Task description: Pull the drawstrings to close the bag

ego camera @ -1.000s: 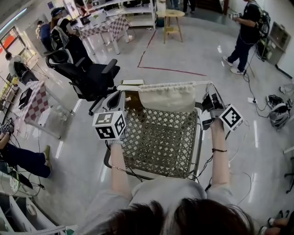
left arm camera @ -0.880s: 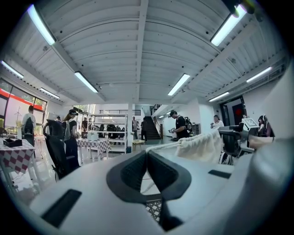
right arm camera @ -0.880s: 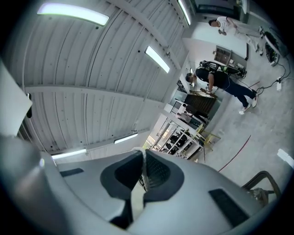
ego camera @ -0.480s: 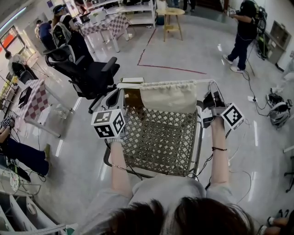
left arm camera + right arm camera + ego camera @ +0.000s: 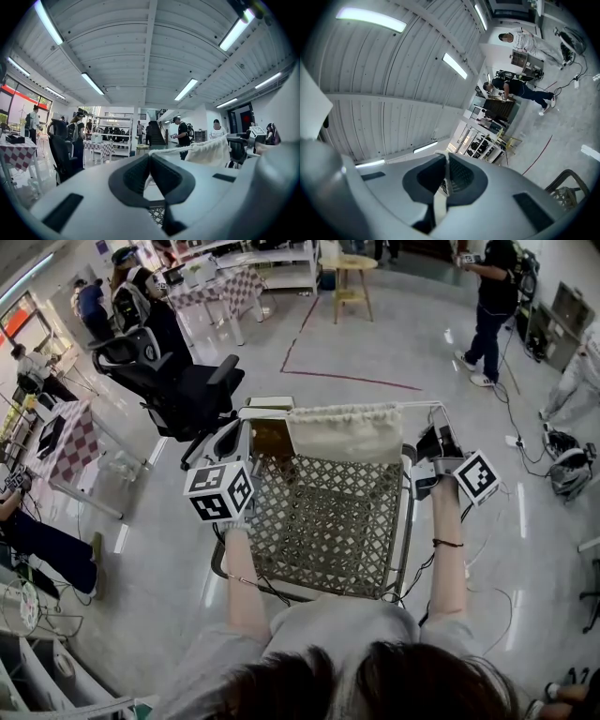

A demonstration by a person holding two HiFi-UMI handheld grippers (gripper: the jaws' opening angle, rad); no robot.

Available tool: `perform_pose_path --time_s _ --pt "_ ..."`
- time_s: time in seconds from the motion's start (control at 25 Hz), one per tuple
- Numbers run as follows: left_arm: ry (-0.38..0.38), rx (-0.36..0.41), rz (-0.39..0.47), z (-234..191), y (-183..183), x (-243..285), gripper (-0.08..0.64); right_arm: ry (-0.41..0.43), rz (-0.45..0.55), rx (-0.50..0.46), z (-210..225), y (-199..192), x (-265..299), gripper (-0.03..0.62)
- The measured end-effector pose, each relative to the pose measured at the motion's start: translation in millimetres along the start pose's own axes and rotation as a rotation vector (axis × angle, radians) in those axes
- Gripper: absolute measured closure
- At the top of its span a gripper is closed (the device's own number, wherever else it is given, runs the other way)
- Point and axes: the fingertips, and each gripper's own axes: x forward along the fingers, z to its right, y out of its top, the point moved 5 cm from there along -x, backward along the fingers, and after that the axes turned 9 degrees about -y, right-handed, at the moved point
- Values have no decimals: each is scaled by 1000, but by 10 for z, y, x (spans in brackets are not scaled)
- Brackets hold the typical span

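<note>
Cream cloth bag (image 5: 342, 432) hangs stretched between the two claws. The left claw (image 5: 149, 161) is pinched together on the left drawstring (image 5: 164, 150), and the right claw (image 5: 446, 173) is clamped on the right drawstring (image 5: 439, 202). A lattice chair seat (image 5: 328, 521) lies below both.

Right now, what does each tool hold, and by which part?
The left tool and right tool each pinch the cream bag by a drawstring, one on either side.
</note>
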Motion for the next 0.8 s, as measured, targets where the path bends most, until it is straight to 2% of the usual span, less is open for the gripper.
perform_pose_path --time_s 0.8 --pt "12 -33 34 -66 35 -28 531 -20 61 75 39 60 -17 572"
